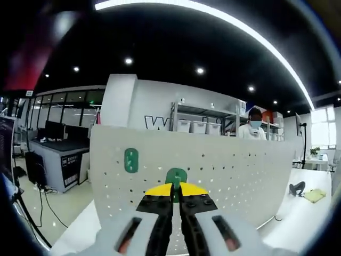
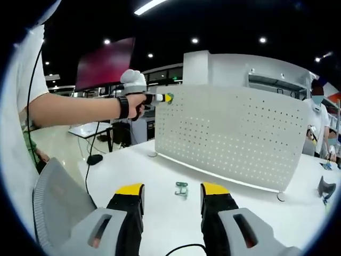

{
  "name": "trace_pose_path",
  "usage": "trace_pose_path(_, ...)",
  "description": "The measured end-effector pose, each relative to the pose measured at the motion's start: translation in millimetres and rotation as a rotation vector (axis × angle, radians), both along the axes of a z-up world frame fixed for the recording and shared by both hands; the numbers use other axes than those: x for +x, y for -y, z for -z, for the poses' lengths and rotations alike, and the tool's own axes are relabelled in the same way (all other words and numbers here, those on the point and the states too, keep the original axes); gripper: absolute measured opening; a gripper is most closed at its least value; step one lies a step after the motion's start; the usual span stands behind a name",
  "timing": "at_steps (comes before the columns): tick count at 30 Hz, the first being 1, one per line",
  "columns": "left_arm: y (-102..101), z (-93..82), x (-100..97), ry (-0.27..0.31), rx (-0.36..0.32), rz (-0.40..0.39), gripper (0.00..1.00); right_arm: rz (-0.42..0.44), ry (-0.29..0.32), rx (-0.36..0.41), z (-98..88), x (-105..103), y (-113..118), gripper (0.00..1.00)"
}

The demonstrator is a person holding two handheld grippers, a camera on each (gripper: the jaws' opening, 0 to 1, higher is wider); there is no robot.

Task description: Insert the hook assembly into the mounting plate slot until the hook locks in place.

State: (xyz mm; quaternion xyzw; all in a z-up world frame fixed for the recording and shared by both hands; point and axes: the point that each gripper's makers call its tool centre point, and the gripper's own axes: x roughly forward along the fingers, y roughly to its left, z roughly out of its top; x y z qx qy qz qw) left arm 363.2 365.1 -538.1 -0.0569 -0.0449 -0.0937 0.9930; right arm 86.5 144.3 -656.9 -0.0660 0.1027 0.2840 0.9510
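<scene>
bright ceiling strip light (image 1: 213, 16), dark ceiling, window glare, fisheye-bent edges, mostly sharp

Green hook (image 1: 176, 177) lower part hidden between left tongs (image 1: 176, 193); pegboard (image 1: 213, 170) bottom edge behind tongs

Right gripper (image 2: 171, 197) open; green hook (image 2: 181, 188) on table (image 2: 234, 208); pegboard (image 2: 229, 138) upright.

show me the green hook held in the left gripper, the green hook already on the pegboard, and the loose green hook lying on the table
Held green hook (image 1: 176, 176), left gripper view: its rounded top above the shut jaws.
Mounted green hook (image 1: 131, 160), left gripper view: middle of its plate.
Loose green hook (image 2: 181, 188), right gripper view: its middle, on the table.
</scene>
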Motion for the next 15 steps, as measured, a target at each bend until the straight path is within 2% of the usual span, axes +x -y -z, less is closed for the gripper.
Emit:
trace_pose_path(13,-6,-7.3,20.7,0.032,-0.02,-0.026,0.03,-0.018,-0.02,-0.012,5.4,6,-9,0.42)
trace_pose_path(15,-6,-8.4,24.0,0.04,0.006,-0.034,0.03,-0.015,-0.023,-0.011,5.2,7,-8,0.41)
